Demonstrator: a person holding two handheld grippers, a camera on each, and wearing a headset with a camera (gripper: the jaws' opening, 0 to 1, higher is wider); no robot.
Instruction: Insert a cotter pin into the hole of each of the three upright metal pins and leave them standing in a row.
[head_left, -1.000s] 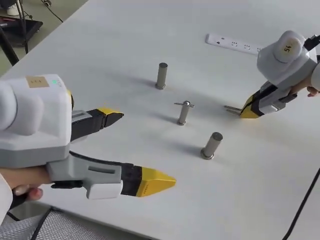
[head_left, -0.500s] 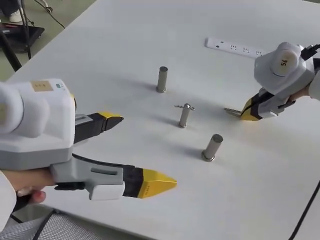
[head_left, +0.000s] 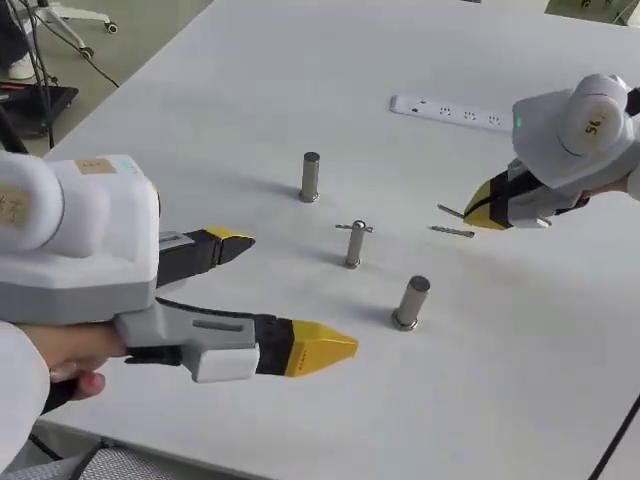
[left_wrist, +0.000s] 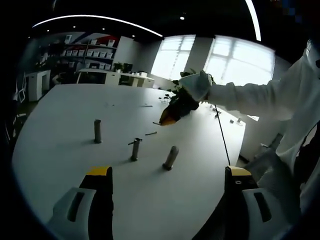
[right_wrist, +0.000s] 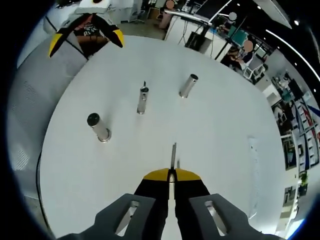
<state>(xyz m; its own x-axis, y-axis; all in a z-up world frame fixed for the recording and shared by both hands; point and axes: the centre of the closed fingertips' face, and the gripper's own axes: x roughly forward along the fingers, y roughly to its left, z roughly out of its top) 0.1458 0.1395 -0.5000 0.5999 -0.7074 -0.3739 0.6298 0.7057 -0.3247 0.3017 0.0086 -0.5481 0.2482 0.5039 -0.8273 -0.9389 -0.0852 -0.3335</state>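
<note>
Three upright metal pins stand in a diagonal row: the far pin (head_left: 310, 177), the middle pin (head_left: 355, 243) with a cotter pin through its top, and the near pin (head_left: 410, 302). My right gripper (head_left: 472, 211) hovers right of the row, shut on a cotter pin (head_left: 450, 211) that sticks out from its tips (right_wrist: 173, 152). A second cotter pin (head_left: 452, 231) lies flat on the table just below it. My left gripper (head_left: 290, 295) is held open at the near left, well short of the pins (left_wrist: 134, 149), with nothing between its fingers.
A white power strip (head_left: 445, 111) lies at the far side of the white table (head_left: 250, 80). A black cable (head_left: 610, 440) runs along the right edge. The floor and chair legs show past the table's far left edge.
My right gripper has lifted off the table with one cotter pin in its tips, leaving the other lying there. The left gripper stays open in place; the head camera shifted.
</note>
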